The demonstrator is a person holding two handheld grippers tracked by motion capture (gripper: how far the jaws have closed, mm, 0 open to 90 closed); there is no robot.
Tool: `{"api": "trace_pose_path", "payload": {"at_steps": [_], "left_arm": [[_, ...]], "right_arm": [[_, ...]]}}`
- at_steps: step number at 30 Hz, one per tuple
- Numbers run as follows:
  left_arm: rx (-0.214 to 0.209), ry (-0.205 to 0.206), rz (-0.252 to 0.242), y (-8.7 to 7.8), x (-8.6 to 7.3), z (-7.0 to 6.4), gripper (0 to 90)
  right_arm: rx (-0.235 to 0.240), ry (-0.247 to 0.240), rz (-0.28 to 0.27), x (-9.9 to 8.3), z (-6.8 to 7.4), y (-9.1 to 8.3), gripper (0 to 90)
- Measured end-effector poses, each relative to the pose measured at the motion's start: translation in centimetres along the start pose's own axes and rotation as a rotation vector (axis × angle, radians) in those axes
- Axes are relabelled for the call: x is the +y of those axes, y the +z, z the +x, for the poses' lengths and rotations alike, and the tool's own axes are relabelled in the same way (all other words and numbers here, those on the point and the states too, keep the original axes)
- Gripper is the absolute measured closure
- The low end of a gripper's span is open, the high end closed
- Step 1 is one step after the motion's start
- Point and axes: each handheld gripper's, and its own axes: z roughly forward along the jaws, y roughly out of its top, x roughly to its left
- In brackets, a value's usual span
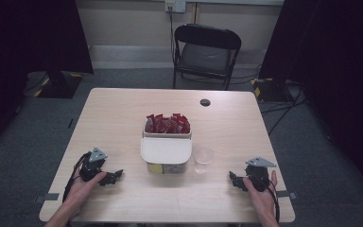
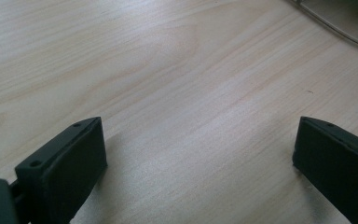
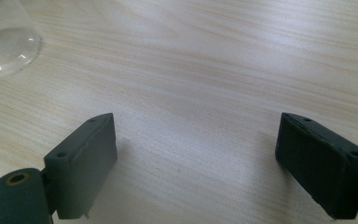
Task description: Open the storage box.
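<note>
In the high view my left gripper (image 1: pixel 115 177) rests on the table's near left part, held by a hand, jaws pointing right. In the left gripper view that gripper (image 2: pixel 198 163) is open over bare wood. My right gripper (image 1: pixel 233 179) lies at the near right, jaws pointing left, and the right gripper view shows the right gripper (image 3: pixel 196 163) open with nothing between the jaws. At the table's middle an open white box (image 1: pixel 167 128) holds red packets (image 1: pixel 167 123). A lidded white container (image 1: pixel 166 154) stands just in front of it. A clear plastic cup (image 1: pixel 203 159) stands to its right, and the cup (image 3: pixel 4 42) is upper left in the right gripper view.
The light wooden table (image 1: pixel 123 113) has a small dark round hole (image 1: pixel 205 102) near its far edge. A black folding chair (image 1: pixel 205 54) stands behind the table. Black curtains hang at both sides, with stand bases and cables on the grey floor.
</note>
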Motion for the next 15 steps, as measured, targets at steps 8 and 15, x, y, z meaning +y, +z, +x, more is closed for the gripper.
{"api": "trace_pose_path", "payload": {"at_steps": [8, 15], "left_arm": [[0.0, -0.008, 0.002, -0.24, 0.06, 0.2, 6.2], [-0.005, -0.019, -0.007, -0.39, 0.21, 0.22, 15.7]], "right_arm": [[-0.005, 0.006, 0.002, 0.01, -0.01, 0.0, 11.6], [-0.005, 0.004, 0.001, 0.01, -0.02, 0.01, 11.5]]}}
